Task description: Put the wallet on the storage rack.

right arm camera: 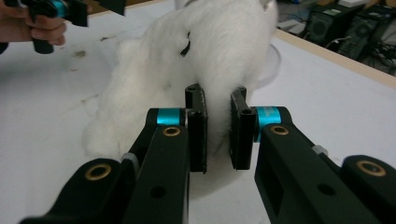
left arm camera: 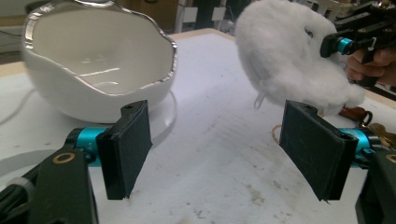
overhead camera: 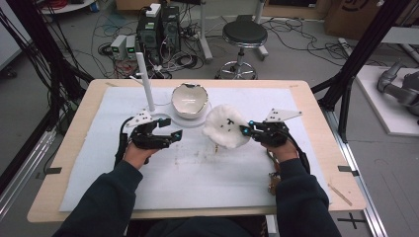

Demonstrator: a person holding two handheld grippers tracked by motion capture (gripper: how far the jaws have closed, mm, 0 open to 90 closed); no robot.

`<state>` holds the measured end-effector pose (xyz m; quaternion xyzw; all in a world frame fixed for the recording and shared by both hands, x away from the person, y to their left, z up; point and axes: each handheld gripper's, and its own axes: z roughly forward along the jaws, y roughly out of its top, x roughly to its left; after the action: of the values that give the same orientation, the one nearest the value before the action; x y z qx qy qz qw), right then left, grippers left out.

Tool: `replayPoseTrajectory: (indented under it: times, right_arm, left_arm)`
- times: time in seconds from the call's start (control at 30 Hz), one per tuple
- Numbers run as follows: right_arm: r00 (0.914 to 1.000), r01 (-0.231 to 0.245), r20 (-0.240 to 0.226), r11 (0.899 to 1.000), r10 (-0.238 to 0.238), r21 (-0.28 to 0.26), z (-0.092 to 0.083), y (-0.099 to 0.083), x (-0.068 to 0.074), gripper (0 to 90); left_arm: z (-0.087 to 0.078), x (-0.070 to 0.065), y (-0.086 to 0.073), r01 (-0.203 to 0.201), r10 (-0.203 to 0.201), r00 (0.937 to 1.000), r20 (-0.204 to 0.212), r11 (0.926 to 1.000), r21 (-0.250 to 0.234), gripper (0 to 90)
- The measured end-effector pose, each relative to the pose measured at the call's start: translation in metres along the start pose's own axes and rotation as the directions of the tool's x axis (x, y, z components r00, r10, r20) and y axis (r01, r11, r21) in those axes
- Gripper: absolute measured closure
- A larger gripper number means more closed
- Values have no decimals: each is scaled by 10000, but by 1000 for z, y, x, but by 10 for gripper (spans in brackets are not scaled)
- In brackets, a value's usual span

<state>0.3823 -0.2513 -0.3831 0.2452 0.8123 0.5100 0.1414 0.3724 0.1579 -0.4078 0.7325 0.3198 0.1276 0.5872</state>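
While you hold still:
Right gripper (right arm camera: 218, 135): pinches your fluffy toy (right arm camera: 205, 60).
Left gripper (left arm camera: 219, 154): wide apart, holding nothing, near bowl (left arm camera: 93, 70).

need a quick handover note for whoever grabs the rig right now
Right gripper: jaws shut on the white plush toy, held just off the mat, right of the bowl.
Left gripper: jaws open, holding nothing, low over the mat in front of the bowl.
Bowl: upright on a round white base, nothing in it, next to the white post.
Done: toy gripped.
Left, probably: put the toy in the bowl and let go; the left gripper could steady the bowl.
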Motion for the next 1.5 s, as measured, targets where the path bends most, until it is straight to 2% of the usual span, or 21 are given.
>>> replayPoseTrajectory:
  times: [0.17,0.2,0.37,0.4,0.5,0.53,0.67,0.8,0.87,0.93,1.03,1.07,1.1,1.13,1.2,1.27,1.33,1.4,1.47,1.5]
  right_arm:
    - [9991,292,-306,9996,-291,52,14,4,10,810]
    - [9980,409,-489,9992,-407,36,20,6,16,810]
    - [9950,607,-790,9982,-604,17,30,11,25,809]
    - [9924,766,-957,9970,-772,-101,34,12,29,810]
    - [9888,878,-1197,9960,-888,-132,37,14,33,810]
    - [9876,916,-1269,9957,-928,-153,39,14,35,810]
    - [9854,957,-1402,9953,-969,-154,42,15,38,809]
    - [9856,950,-1395,9954,-959,-128,42,15,37,810]
    - [9856,940,-1397,9955,-949,-130,42,15,37,810]
    - [9862,925,-1366,9956,-935,-137,42,14,36,810]
    - [9875,834,-1329,9964,-842,-116,43,14,35,795]
    - [9902,674,-1223,9977,-679,-84,43,13,35,746]
    - [9936,328,-1077,9994,-336,-88,44,13,33,680]
    - [9949,-154,-999,9999,145,-77,44,12,30,603]
    - [9902,-995,-985,9950,992,15,44,9,21,473]
    - [9759,-1786,-1226,9836,1805,266,46,5,14,406]
    - [9542,-2449,-1633,9680,2506,546,49,1,11,397]
    - [9385,-2611,-2106,9614,2738,866,55,-1,12,409]
    - [9292,-2506,-2487,9607,2733,1195,62,-3,16,451]
    - [9292,-2506,-2487,9607,2733,1195,62,-3,16,451]
  left_arm:
    - [6,-4,-1,178,-181,9995,252,9998,123,240]
    - [8,-5,-1,221,-225,9993,303,9997,113,240]
    - [14,-8,-2,265,-279,9976,634,9994,219,228]
    - [16,-9,-3,259,-277,9972,696,9993,269,228]
    - [19,-11,-4,284,-314,9958,863,9989,362,228]
    - [19,-11,-4,322,-373,9934,1081,9983,486,249]
    - [18,-11,-4,141,-234,9896,1420,9977,663,461]
    - [20,-12,-5,167,-310,9879,1518,9954,945,523]
    - [19,-12,-5,126,-282,9870,1583,9950,988,610]
    - [17,-15,-4,-63,-93,9877,1559,9951,989,696]
    - [15,-16,-3,-240,113,9879,1547,9965,803,747]
    - [14,-16,-2,-295,193,9884,1508,9974,658,754]
    - [14,-16,-2,-295,193,9884,1508,9974,658,759]
    - [10,-16,0,-400,352,9910,1295,9986,352,763]
    - [6,-14,3,-260,267,9932,1136,9996,-72,766]
    - [2,-13,4,-160,211,9945,1026,9986,-502,766]
    - [1,-13,5,-221,279,9958,871,9975,-666,766]
    - [1,-13,4,-144,211,9960,865,9969,-773,766]
    - [2,-15,4,-283,343,9963,791,9968,-752,766]
    - [2,-15,4,-283,343,9963,791,9968,-752,766]
